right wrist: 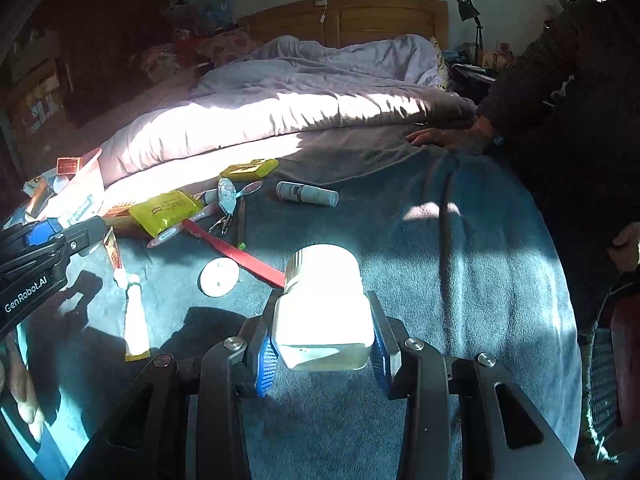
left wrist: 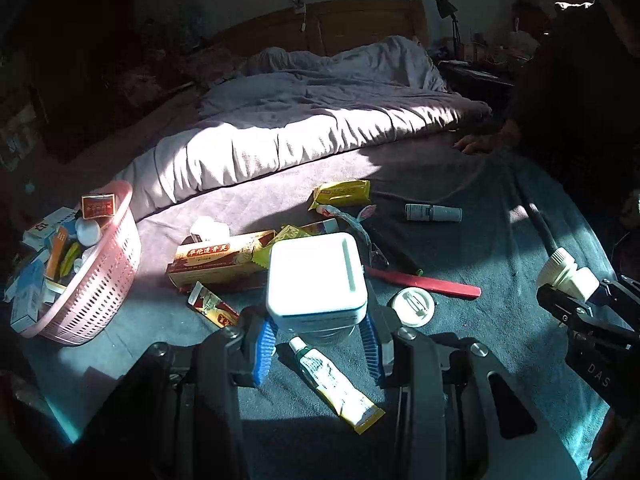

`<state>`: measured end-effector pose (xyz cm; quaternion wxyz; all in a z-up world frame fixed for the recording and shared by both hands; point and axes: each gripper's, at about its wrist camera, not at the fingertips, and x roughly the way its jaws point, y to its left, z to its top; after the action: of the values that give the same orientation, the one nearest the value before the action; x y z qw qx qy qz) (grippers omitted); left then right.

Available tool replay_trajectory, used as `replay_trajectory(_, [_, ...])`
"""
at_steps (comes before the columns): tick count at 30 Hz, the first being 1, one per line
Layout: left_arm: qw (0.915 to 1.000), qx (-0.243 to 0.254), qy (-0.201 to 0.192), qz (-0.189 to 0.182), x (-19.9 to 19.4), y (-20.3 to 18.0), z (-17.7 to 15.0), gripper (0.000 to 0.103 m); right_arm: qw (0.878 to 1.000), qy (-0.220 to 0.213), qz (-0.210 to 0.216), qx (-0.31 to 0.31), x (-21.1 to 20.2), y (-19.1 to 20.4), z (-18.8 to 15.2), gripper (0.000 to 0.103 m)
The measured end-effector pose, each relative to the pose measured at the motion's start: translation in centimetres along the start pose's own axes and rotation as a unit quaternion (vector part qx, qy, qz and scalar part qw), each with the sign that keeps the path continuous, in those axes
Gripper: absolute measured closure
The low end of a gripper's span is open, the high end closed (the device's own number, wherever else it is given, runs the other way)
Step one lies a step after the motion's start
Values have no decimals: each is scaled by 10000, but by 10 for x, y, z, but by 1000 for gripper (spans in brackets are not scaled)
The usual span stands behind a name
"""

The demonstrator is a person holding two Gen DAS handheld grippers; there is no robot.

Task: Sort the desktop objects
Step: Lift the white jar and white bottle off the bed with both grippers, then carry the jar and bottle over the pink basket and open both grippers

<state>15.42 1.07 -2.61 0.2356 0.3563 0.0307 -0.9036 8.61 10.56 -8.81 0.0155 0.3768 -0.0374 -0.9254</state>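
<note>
My left claw (left wrist: pixel 316 344) pinches a white square-lidded jar (left wrist: pixel 316 280), its base hidden; my right claw (right wrist: pixel 322 354) pinches a glare-washed white bottle (right wrist: pixel 324 308).

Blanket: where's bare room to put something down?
Free: the blue blanket right of the red strip, from the spray bottle toward the camera. A smaller patch lies between the pink basket and the tube. Crowded: the pile around the long box and round lid.
</note>
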Motion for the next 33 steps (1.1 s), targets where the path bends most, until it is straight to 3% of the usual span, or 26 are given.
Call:
replay_trajectory(16, [9987,-227,-437,130,-39,62,36,65,9978,-428,297,-400,-57,46,48,66])
replay_trajectory(33, [9922,-774,-659,723,-56,209,62,65,9839,-741,1046,-1247,-67,168,134,65])
